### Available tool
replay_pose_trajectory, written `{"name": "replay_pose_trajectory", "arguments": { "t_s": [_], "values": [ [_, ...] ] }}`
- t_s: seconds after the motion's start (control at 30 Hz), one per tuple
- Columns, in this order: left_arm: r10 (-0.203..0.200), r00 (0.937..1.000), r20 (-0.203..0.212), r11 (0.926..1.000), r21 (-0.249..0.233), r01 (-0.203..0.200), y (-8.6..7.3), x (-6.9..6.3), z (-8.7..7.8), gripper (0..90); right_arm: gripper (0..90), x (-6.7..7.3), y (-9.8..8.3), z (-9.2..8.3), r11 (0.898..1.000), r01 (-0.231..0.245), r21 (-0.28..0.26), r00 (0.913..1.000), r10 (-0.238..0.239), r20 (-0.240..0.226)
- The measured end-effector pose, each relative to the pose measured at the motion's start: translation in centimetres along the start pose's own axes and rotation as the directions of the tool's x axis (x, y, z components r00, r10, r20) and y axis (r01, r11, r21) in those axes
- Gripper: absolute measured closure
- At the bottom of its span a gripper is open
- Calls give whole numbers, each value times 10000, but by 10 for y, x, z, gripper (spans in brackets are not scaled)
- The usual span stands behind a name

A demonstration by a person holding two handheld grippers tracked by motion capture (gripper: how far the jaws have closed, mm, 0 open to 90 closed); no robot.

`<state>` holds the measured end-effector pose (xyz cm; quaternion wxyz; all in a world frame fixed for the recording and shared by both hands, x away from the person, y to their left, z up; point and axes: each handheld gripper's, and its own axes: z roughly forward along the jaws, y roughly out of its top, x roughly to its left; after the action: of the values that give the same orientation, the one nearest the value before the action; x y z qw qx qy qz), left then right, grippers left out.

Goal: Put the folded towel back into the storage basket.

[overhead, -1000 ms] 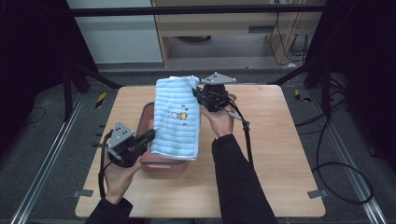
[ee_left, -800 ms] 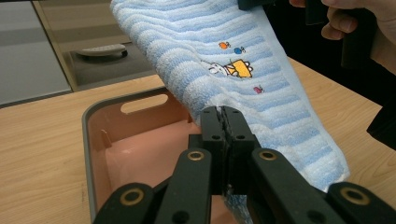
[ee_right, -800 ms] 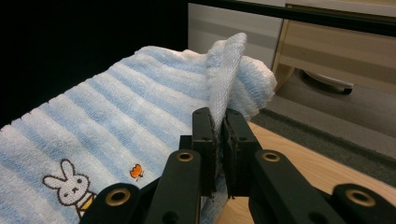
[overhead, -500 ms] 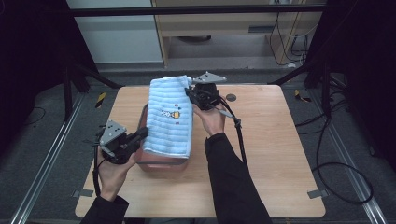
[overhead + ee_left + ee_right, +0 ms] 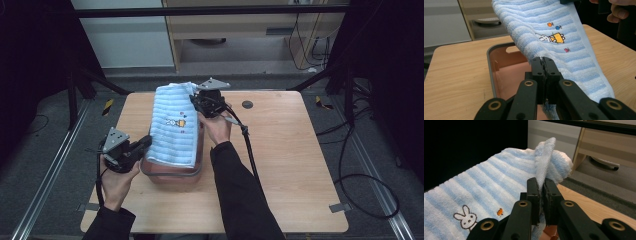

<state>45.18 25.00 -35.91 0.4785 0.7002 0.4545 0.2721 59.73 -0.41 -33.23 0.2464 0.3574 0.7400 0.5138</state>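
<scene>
**Striped towel stretched over a pink tub, pinched at both ends**

Towel first: a light blue and white striped towel point(image 5: 174, 125) hangs taut between the two tools, spread lengthwise above a pink tub point(image 5: 172, 172) with a grey rim. The tub sits on the wooden tabletop point(image 5: 280, 165), toward its left half and closer to the near edge than the far one. A small rabbit with an orange shape beside it is stitched near the middle of the cloth, and the towel covers most of the tub's opening, leaving the near rim and the left wall in sight.

The left gripper point(image 5: 543, 62) is closed tight on the towel's near corner, by the tub's near-left side; in the left gripper view the two black jaws meet with terry cloth squeezed between them and the pink floor of the tub showing below. The right gripper point(image 5: 540, 185) is clamped on the far end of the towel, toward the far edge of the tabletop, with a bunched fold of cloth standing up out of its jaws. That far end is raised higher than the near one, so the towel slopes down toward the person.

A small dark round disc point(image 5: 247, 105) lies on the tabletop right of the right gripper, apart from the towel.
</scene>
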Motion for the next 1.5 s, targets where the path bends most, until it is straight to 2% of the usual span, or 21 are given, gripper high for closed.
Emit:
{"name": "replay_pose_trajectory", "arguments": {
  "t_s": [0.27,0.37,0.53,0.77,0.93,1.5],
  "values": [
    [107,9999,-119,9988,469,-101,-11,2,12,886,848,2,-10,17,9995,-48,302,10000,48,-25],
    [149,9998,-145,9982,576,-140,-15,2,15,885,848,3,-14,20,9995,51,314,10000,-50,-58],
    [190,9997,-141,9965,812,-178,-20,2,20,885,848,2,-22,24,9985,-108,540,9999,109,-22],
    [80,9999,-78,9921,1252,-69,-26,0,24,885,848,2,-32,28,9970,-41,771,10000,40,6],
    [300,9993,-221,9899,1391,-266,-29,2,26,885,848,4,-43,34,9956,-12,937,10000,17,-48],
    [427,9981,-443,9775,2084,-326,-48,6,37,885,847,6,-65,46,9884,62,1515,9999,-49,-89]
  ]
}}
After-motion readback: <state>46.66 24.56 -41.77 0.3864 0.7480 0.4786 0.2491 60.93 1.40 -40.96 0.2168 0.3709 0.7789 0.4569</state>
